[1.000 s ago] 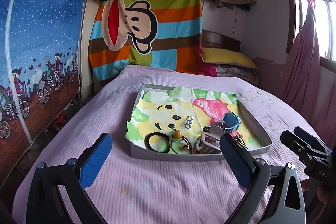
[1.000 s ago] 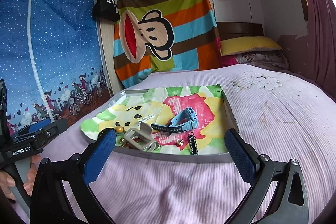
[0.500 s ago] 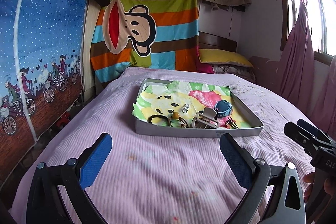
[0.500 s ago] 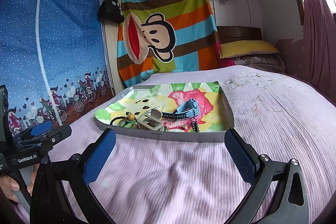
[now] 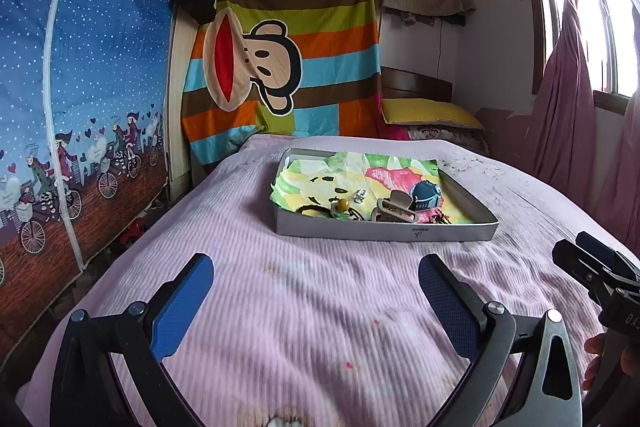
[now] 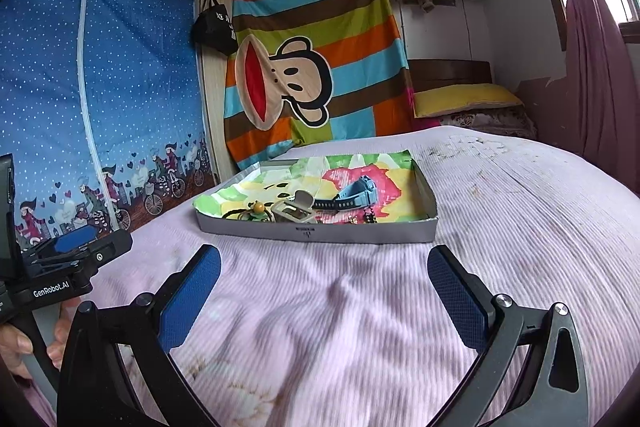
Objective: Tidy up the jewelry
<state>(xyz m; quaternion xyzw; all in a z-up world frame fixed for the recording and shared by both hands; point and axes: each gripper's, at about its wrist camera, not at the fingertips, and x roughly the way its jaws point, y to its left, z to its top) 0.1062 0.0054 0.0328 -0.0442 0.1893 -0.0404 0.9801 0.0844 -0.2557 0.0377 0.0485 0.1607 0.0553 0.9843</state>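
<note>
Bed point(image 5: 320, 307) with a lilac ribbed cover, seen along both of my grippers. My left gripper point(image 5: 316, 301) and my right gripper point(image 6: 324, 293) each hover over bare cover, fingers spread wide and empty. The grey tray point(image 5: 384, 230), lined with a bright printed cloth, sits ahead of both, well apart from my fingers, with nothing lying between. Its near wall partly hides the jewelry: a black hair tie point(image 5: 310, 209), a ring with a yellow bead point(image 5: 343, 205), a beige claw clip point(image 5: 394, 207), a blue watch point(image 6: 352, 197), a small silver piece point(image 5: 360, 194) and a dark beaded chain point(image 6: 370, 217). Beyond the tray hang a striped monkey cloth point(image 5: 296, 67) and a blue dotted wardrobe cover point(image 5: 80, 87); a yellow pillow point(image 5: 428, 113) lies at the headboard.
</note>
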